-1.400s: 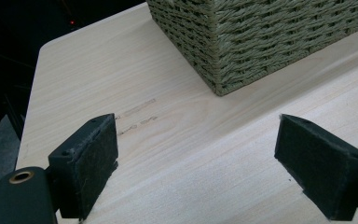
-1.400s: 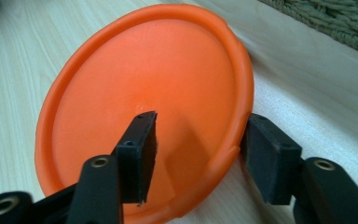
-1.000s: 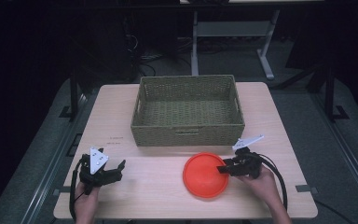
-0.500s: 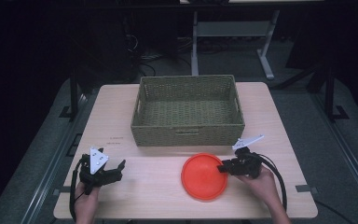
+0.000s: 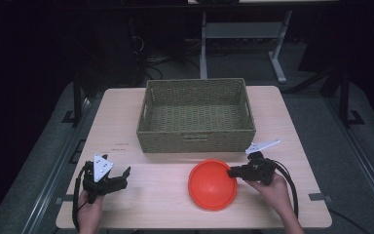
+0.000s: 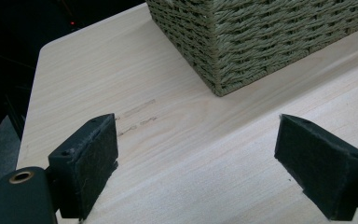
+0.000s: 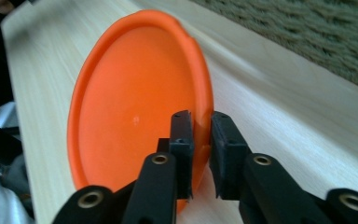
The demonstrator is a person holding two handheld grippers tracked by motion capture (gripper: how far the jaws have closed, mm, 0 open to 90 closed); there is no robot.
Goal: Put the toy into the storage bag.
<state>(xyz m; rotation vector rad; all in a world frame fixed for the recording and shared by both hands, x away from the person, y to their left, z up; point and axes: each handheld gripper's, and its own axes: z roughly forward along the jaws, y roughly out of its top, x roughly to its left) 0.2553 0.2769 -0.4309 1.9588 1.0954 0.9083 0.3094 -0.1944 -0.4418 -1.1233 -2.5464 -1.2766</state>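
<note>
2 tools are in use on a pale wood-grain tabletop [image 5: 151, 195]. The right tool [image 5: 233, 171] has just been closing and is clamped on the thin raised rim of a round, smooth orange plastic plate [image 5: 212, 184], which lies near the front edge, just in front of the basket. The left tool [image 5: 121, 176] rests at the front left, its 2 felt-faced black pads [image 6: 91, 158] spread wide apart with bare wood between them. Behind stands a rectangular basket [image 5: 195, 136] of coarse olive woven fibre.
</note>
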